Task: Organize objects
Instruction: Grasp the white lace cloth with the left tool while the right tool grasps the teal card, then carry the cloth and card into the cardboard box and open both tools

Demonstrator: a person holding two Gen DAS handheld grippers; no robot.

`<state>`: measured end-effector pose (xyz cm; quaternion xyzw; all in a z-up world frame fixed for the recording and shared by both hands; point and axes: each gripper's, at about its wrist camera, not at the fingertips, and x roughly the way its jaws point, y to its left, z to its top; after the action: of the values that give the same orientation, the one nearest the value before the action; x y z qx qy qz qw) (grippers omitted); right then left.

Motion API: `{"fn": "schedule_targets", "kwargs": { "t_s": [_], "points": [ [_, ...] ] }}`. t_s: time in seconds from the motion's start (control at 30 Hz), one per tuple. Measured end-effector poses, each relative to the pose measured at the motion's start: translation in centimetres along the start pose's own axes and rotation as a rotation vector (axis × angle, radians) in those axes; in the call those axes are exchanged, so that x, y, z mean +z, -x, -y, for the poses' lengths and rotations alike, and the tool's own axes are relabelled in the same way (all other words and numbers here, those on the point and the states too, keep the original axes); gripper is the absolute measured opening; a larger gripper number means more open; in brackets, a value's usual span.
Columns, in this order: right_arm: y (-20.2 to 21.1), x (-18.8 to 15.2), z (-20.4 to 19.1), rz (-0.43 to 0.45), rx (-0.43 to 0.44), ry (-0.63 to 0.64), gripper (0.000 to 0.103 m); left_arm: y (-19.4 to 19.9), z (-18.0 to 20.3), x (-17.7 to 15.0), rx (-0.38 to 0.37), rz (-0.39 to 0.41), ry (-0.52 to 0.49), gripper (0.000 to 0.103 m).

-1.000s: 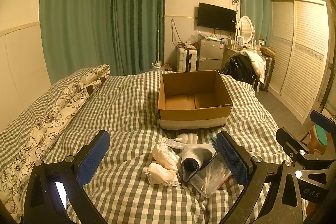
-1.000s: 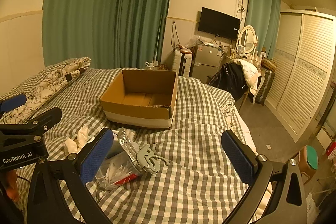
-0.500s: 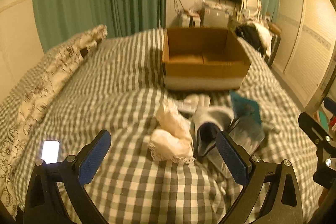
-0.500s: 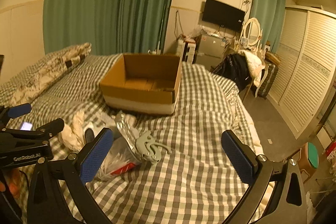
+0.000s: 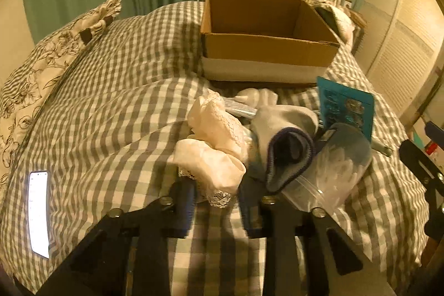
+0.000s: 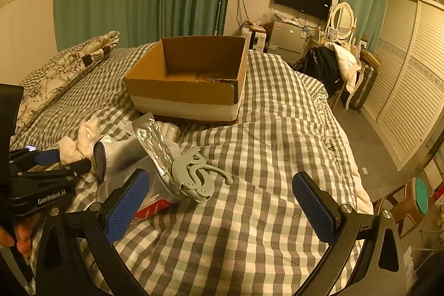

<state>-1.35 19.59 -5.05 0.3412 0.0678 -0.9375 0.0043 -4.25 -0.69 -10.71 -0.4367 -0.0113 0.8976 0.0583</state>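
The left hand-held gripper (image 5: 215, 197) has its fingers drawn narrow around the cream lace cloth (image 5: 209, 168), which lies at its 12 o'clock on the bed (image 5: 111, 107). The cardboard box (image 5: 266, 46) sits farther off at 1 o'clock. The right hand-held gripper (image 6: 222, 201) is spread wide, the grey hook (image 6: 194, 174) at its 11 o'clock.

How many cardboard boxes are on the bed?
1. The open cardboard box sits on the checked bed cover, just beyond the pile of small items. No other shows.
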Motion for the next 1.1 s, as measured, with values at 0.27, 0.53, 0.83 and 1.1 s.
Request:
{"fn": "schedule_targets", "kwargs": {
  "t_s": [0.27,0.53,0.83,1.1],
  "points": [
    [-0.5,1.4,-2.9,0.001,0.029,0.066,0.103,3.0,-0.5,1.0,-0.012,0.085,-0.008,0.016],
    [-3.7,2.8,-5.8,-0.044,0.077,0.118,0.074,4.7,-3.0,2.2,-0.007,0.139,0.028,0.016],
    [-4.5,3.0,-6.1,-0.065,0.125,0.135,0.01,5.2,-3.2,2.5,-0.02,0.147,0.029,0.016],
    [-0.1,6.1,-3.8,0.05,0.145,0.121,0.008,7.9,-1.3,5.1,-0.065,0.208,-0.008,0.016]
  ]
}}
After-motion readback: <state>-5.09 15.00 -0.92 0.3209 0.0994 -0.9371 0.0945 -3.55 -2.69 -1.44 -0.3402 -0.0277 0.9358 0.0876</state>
